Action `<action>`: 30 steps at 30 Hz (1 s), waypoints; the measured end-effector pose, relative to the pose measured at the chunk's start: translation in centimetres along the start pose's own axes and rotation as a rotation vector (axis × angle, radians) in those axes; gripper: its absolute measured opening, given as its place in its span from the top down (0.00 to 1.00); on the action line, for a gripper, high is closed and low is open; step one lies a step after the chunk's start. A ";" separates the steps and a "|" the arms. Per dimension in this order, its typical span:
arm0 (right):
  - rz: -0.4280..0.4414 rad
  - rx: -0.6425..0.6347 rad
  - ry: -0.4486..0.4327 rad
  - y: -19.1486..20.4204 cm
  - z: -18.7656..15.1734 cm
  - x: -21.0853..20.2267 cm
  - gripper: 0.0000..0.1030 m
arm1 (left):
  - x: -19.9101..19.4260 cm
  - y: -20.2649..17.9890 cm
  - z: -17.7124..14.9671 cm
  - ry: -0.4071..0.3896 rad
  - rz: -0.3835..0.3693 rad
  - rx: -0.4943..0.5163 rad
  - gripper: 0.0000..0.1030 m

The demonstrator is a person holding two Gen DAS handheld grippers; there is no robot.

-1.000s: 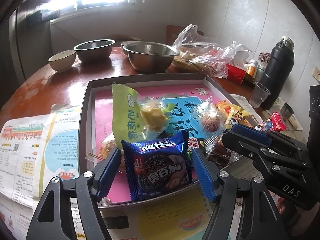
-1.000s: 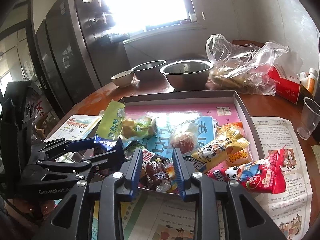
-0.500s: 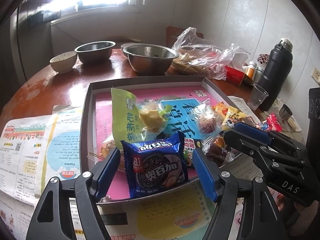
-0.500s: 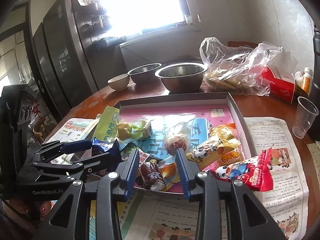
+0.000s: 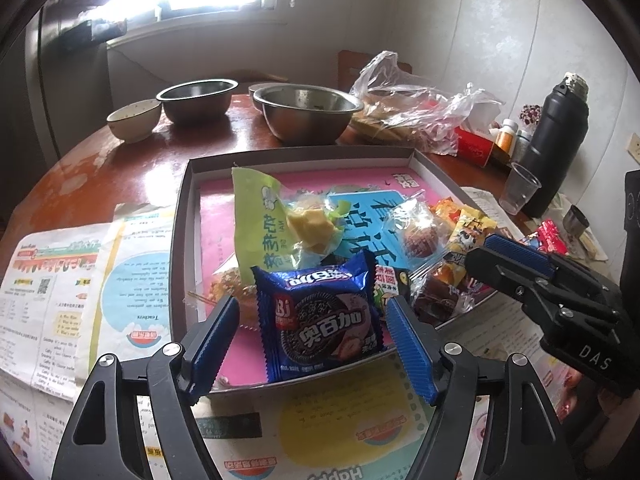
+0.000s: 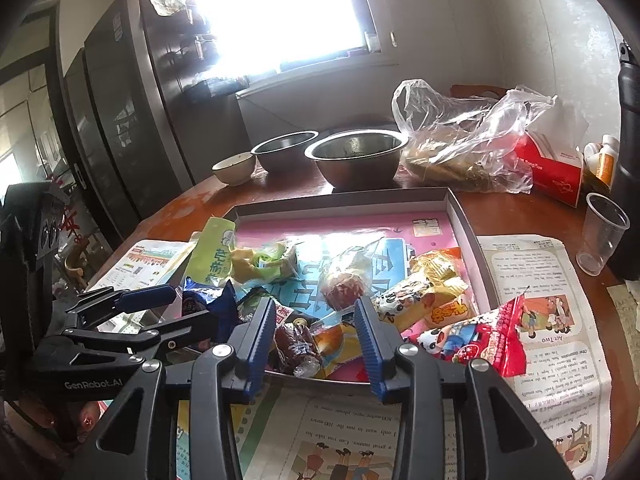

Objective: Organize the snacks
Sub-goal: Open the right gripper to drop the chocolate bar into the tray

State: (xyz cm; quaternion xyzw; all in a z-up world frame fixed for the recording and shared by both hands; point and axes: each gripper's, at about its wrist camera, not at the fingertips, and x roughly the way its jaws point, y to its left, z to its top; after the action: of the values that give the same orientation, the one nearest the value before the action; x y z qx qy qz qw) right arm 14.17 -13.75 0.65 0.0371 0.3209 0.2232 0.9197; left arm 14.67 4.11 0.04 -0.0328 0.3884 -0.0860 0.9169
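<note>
Left wrist view: left gripper [image 5: 314,344] jaws wide apart, blue cookie packet [image 5: 320,320] upright between them at the tray [image 5: 182,216] near edge, pads untouched; right wrist view: right gripper [image 6: 316,338] jaws opening around a brown wrapped candy [image 6: 296,346], lengthwise between, unclamped.

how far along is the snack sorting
Done: most snacks lie in the box lid. In hand: nothing; the left hand-held gripper straddles the blue cookie pack without pinching, and the right hand-held gripper is opening around a brown candy. Left: the red panda pack outside.
</note>
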 end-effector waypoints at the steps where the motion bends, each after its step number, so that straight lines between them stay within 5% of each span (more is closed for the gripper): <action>1: 0.002 0.000 0.002 0.0 0.0 0.0 0.60 | 0.1 0.1 0.0 0.003 0.006 -0.001 0.25; 15: -0.004 -0.001 -0.015 0.1 0.0 -0.8 0.60 | -0.1 0.4 -0.1 0.011 0.036 -0.016 0.25; 30: -0.033 -0.028 -0.090 0.5 0.4 -3.7 0.41 | -3.1 -0.5 -0.4 -0.039 0.015 -0.012 0.23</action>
State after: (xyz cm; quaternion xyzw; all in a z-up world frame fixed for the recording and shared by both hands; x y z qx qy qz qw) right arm 11.65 -14.83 3.15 0.0288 0.2768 0.2108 0.9371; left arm 12.20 4.20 2.02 -0.0369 0.3711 -0.0762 0.9247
